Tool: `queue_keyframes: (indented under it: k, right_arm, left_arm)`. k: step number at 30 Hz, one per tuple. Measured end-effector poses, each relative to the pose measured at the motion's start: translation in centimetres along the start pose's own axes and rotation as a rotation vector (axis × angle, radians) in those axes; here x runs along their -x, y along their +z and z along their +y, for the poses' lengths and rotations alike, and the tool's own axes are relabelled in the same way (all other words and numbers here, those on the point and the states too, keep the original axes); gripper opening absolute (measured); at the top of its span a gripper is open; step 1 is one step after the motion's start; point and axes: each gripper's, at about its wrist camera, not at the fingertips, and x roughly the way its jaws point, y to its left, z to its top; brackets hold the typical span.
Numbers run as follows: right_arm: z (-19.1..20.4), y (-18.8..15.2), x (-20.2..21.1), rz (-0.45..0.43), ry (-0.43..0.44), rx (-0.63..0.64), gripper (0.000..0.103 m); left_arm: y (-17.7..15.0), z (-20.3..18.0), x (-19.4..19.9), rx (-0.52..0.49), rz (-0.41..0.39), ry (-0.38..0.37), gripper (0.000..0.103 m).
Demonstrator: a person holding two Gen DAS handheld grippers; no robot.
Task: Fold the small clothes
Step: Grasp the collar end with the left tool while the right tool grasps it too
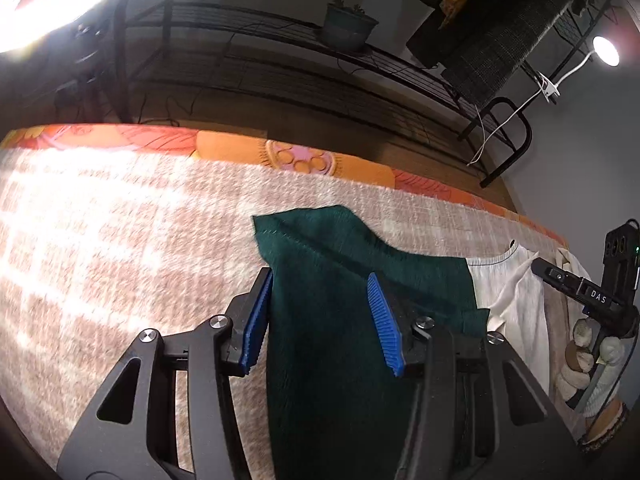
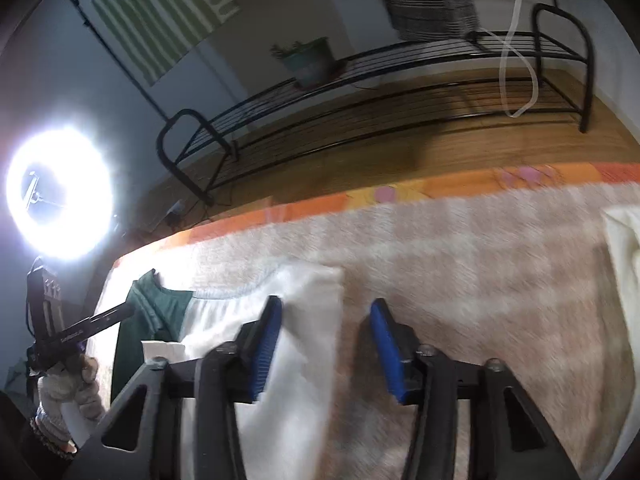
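A small garment lies flat on a pinkish checked blanket [image 1: 120,240]. Its left part is dark green [image 1: 328,280] and its right part is white [image 1: 512,292]. My left gripper [image 1: 320,320] is open above the green part, its blue pads [image 1: 256,320] astride the cloth's left edge. My right gripper [image 2: 326,344] is open over the white part's [image 2: 296,320] right edge, with its left pad above white cloth and its right pad over blanket. The green part also shows in the right wrist view [image 2: 160,312]. Each gripper appears in the other's view, held by a gloved hand [image 1: 588,360].
The blanket covers a bed with an orange patterned border [image 1: 304,160]. Another white cloth [image 2: 624,280] lies at the right. Beyond the bed a black metal rack [image 2: 360,92] with a potted plant [image 2: 308,60] stands on a wooden floor. A ring light [image 2: 60,196] glares at the left.
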Motion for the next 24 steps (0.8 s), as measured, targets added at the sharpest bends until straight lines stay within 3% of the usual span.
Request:
queue_keyframes:
  k: [2,3,6,16,24]
  right_arm:
    - [0.8,0.3,-0.6,0.016,0.007,0.029,0.024]
    - [1.2,0.4,-0.8,0.023,0.007,0.046,0.015]
    - [2.3,0.4,-0.9,0.025,0.009,0.078,0.002]
    - [5.1,0.2,4.4,-0.042,0.032,0.140,0.001]
    - [7.6,-2.2,11.4,-0.084,0.042,0.179,0.001]
  left_arm:
    - [0.0,-0.7,-0.3,-0.035,-0.007,0.026,0.022]
    - [0.0,-0.9,-0.6,-0.047,0.002,0.032,0.003]
    - [0.2,-0.9,-0.4,-0.035,-0.004,0.003,0.002]
    - [-1.1,-2.3,6.1,-0.084,-0.082,-0.052,0.001]
    - [-5.2,-4.8,13.1,-0.153,-0.127,-0.076,0.001]
